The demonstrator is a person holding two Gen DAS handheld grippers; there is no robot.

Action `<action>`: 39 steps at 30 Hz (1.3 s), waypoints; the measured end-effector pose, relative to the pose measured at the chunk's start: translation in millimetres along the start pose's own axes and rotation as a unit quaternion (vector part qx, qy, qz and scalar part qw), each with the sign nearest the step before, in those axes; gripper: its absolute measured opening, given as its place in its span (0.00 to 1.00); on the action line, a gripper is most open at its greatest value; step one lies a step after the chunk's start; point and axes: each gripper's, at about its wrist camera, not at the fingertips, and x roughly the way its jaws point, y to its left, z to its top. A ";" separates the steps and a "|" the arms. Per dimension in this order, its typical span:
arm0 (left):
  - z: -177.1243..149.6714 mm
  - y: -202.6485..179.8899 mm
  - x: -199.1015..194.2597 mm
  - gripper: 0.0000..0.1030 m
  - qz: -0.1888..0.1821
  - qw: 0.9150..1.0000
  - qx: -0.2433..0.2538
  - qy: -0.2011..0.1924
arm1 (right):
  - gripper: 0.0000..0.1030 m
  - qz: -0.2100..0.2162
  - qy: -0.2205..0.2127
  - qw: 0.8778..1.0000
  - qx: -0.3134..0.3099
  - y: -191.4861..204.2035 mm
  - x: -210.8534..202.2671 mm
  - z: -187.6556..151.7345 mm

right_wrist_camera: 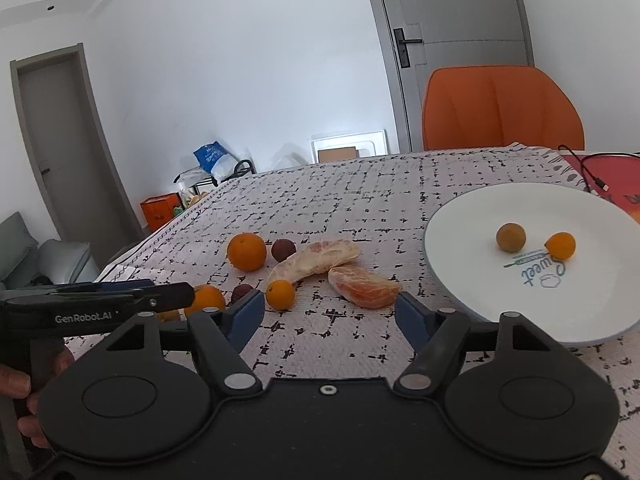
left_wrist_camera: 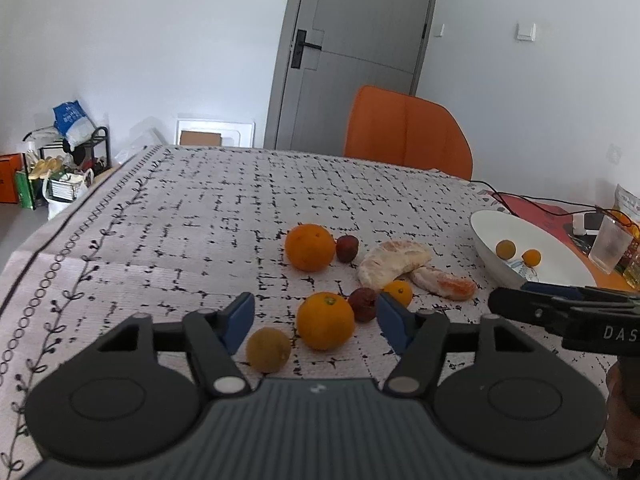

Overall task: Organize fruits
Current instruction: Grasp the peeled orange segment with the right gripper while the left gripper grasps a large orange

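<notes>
My left gripper point(left_wrist_camera: 316, 320) is open, low over the cloth, with an orange point(left_wrist_camera: 325, 321) and a brownish round fruit point(left_wrist_camera: 267, 350) between its fingers. A dark red fruit point(left_wrist_camera: 362, 304) and a small kumquat point(left_wrist_camera: 398, 293) lie by its right finger. Farther off lie a second orange point(left_wrist_camera: 310, 247), another dark red fruit point(left_wrist_camera: 347, 248) and two peeled citrus pieces point(left_wrist_camera: 394, 264). My right gripper point(right_wrist_camera: 330, 312) is open and empty, just short of a peeled piece point(right_wrist_camera: 364, 286) and the kumquat point(right_wrist_camera: 280, 294). The white plate point(right_wrist_camera: 460, 272) holds a brown fruit point(right_wrist_camera: 511, 237) and a kumquat point(right_wrist_camera: 561, 245).
An orange chair point(left_wrist_camera: 406, 132) stands at the table's far edge. A plastic cup point(left_wrist_camera: 610, 246), a snack bag and black cables lie beyond the plate point(left_wrist_camera: 560, 256) on the right. Clutter and boxes stand on the floor at the left.
</notes>
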 end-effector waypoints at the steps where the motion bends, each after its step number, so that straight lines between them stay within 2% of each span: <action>1: 0.3 -0.3 3.1 0.58 -0.003 1.000 -0.001 0.003 | 0.66 0.001 0.002 1.000 0.001 -0.5 2.0 0.2; 4: 1.0 -1.4 11.0 0.55 -0.010 1.000 -0.001 0.011 | 0.62 0.007 0.009 1.000 0.005 -1.9 7.8 0.2; 9: 1.4 -3.0 22.8 0.53 -0.014 1.000 0.004 0.025 | 0.61 0.008 0.016 1.000 0.008 -3.7 17.9 2.0; 11: 1.3 -3.9 27.5 0.47 -0.013 0.999 0.005 0.030 | 0.61 0.008 0.019 1.000 0.008 -4.9 22.1 4.2; 13: 1.2 -3.2 31.7 0.34 -0.011 0.999 0.000 0.036 | 0.58 0.008 0.020 1.000 0.007 -6.3 24.9 6.9; 16: 2.1 0.3 33.0 0.34 -0.015 0.999 -0.011 0.037 | 0.54 0.006 0.022 1.000 0.003 -6.2 29.4 11.0; 24: 5.5 9.9 29.1 0.34 -0.013 0.999 -0.022 0.033 | 0.52 -0.024 0.026 0.999 -0.020 -2.4 39.8 16.2; 39: 9.0 27.3 18.4 0.34 -0.012 0.999 -0.042 0.020 | 0.48 -0.049 0.044 0.997 -0.042 6.1 55.5 15.0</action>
